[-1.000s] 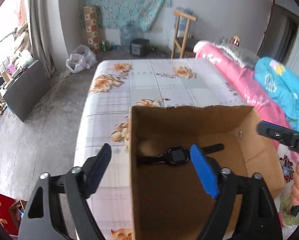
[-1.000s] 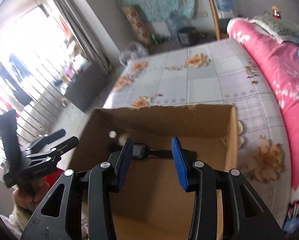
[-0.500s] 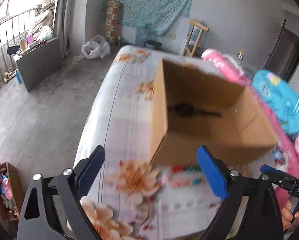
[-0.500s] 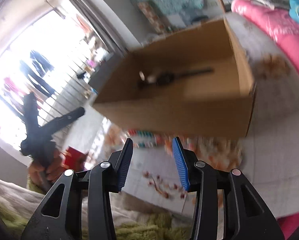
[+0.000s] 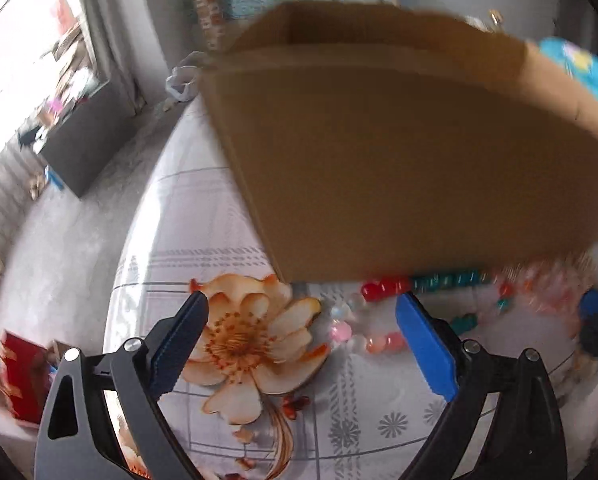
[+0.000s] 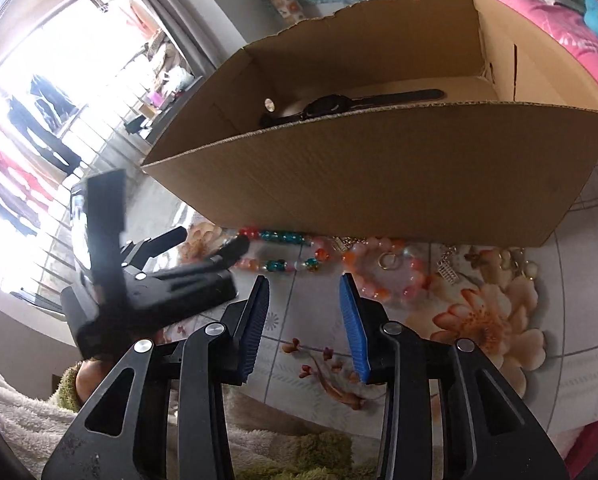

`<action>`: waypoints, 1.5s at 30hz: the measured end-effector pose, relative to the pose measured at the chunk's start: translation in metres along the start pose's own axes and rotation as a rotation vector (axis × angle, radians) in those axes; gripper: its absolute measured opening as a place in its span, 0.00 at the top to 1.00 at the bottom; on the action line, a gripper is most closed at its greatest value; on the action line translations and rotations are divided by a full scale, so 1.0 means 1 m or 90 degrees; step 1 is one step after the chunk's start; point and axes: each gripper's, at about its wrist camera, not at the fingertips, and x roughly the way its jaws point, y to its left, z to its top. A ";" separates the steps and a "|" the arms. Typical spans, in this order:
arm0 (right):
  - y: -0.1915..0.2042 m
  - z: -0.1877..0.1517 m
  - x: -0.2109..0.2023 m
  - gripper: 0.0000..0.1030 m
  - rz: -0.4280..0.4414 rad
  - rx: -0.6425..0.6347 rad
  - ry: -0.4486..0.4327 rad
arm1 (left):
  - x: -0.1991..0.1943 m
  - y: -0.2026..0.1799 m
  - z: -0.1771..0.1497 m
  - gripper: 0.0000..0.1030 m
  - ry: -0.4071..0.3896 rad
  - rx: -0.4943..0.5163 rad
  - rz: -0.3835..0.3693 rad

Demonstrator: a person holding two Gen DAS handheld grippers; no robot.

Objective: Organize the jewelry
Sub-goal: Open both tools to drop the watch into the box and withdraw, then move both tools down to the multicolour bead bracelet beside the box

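My left tongs (image 5: 299,344) gape wide, empty. My right tongs (image 6: 303,320) are closing on nothing. Ahead of both: bead bracelets (image 6: 383,272) beside the cardboard box (image 6: 379,184).

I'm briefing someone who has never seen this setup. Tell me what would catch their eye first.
The open cardboard box dominates, standing on the flowered bedsheet with a black watch lying inside. Along its near wall lies a scatter of colourful jewelry: a red, teal and pink bead strand and a pink beaded bracelet. The right gripper hovers empty before them, its blue fingers closing, while the left gripper is wide open.
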 end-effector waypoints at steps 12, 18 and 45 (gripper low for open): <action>-0.007 -0.010 -0.009 0.61 -0.029 -0.006 -0.012 | -0.015 -0.010 -0.035 0.06 0.048 0.016 -0.083; 0.012 -0.014 -0.030 0.23 -0.139 -0.079 -0.097 | -0.009 -0.004 -0.033 0.05 0.065 0.011 -0.094; 0.011 -0.020 -0.021 0.26 -0.040 -0.049 -0.110 | -0.027 -0.003 -0.036 0.17 -0.012 0.032 -0.135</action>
